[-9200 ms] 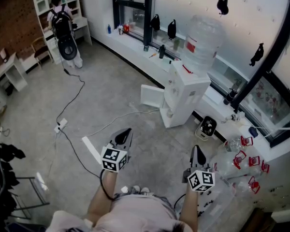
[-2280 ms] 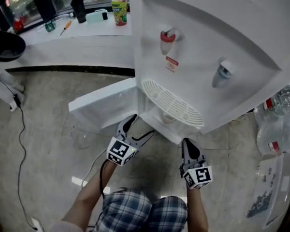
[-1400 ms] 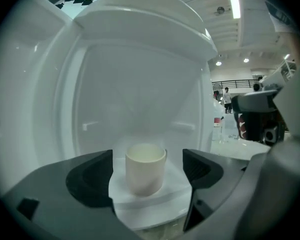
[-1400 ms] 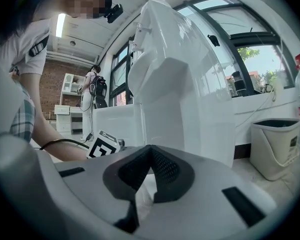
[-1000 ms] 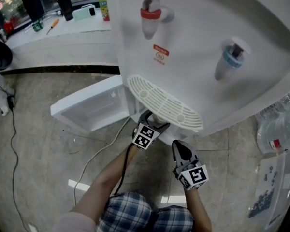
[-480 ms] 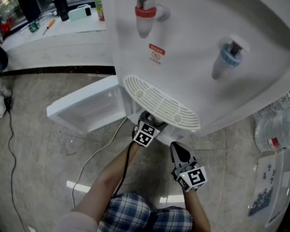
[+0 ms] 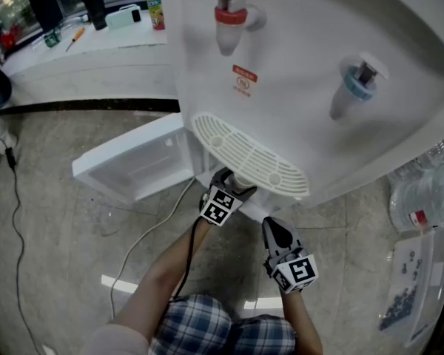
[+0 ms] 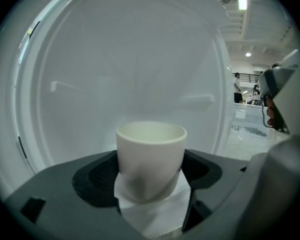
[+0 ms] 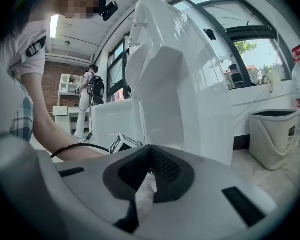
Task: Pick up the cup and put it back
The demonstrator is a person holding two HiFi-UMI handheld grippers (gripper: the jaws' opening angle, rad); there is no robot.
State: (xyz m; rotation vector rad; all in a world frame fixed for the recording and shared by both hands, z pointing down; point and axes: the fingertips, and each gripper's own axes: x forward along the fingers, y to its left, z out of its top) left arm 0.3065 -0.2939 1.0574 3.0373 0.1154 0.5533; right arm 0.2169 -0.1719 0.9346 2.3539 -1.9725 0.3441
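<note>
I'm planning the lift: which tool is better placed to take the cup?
Left. The left tool clamps the cup inside the dispenser; the right tool is outside it, shut and empty.

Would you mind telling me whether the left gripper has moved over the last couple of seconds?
Yes. The left gripper has gone forward, in under the drip tray, where its jaws now close on the cup.
</note>
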